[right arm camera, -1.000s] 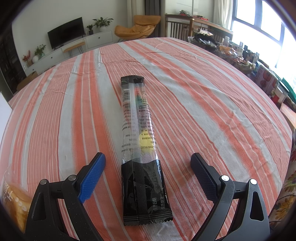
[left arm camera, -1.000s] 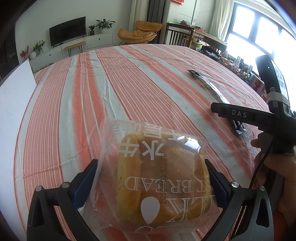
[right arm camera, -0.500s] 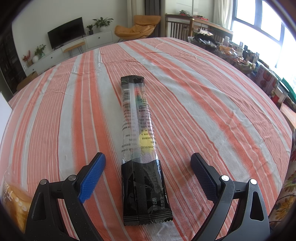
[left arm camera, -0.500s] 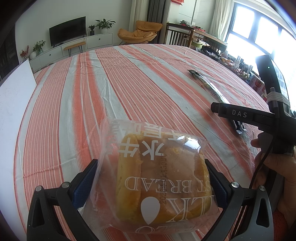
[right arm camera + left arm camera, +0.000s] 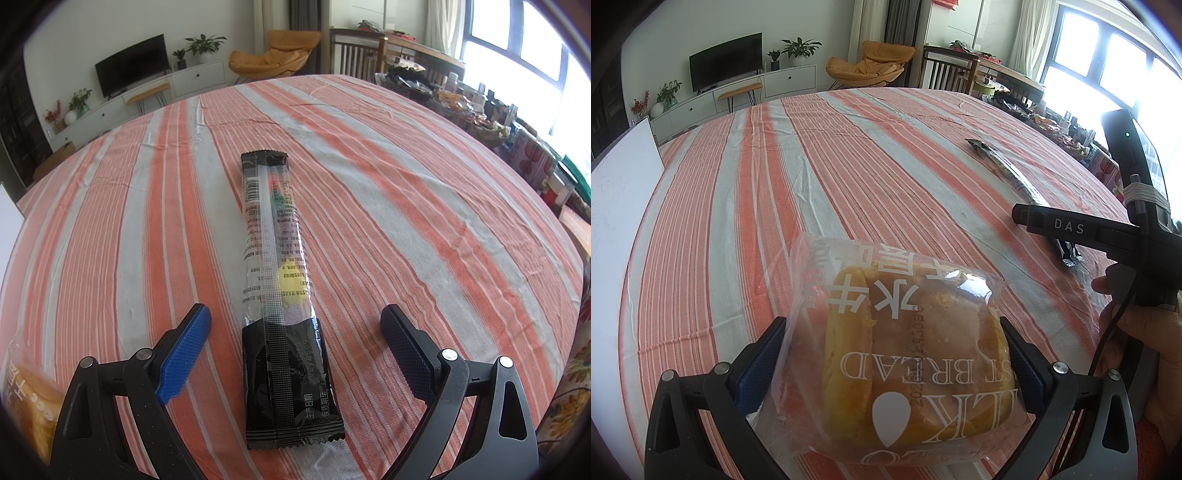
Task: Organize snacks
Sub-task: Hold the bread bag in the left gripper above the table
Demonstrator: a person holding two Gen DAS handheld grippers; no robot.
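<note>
A clear bag of yellow toast bread (image 5: 905, 350) with white print sits between the blue pads of my left gripper (image 5: 892, 332), which is shut on its two sides. A long black snack stick packet (image 5: 273, 258) lies flat on the striped tablecloth (image 5: 406, 221), pointing away from me. My right gripper (image 5: 295, 317) is open and straddles the packet's near end, with both pads clear of it. In the left wrist view the same stick packet (image 5: 1004, 170) lies to the right, partly behind the right gripper's black body (image 5: 1071, 225), which a hand (image 5: 1137, 332) holds.
A white board (image 5: 617, 192) stands along the table's left edge. Boxes and clutter (image 5: 535, 162) crowd the floor past the right edge. The bread bag (image 5: 26, 398) shows at the lower left of the right wrist view. Chairs and a TV unit stand far behind.
</note>
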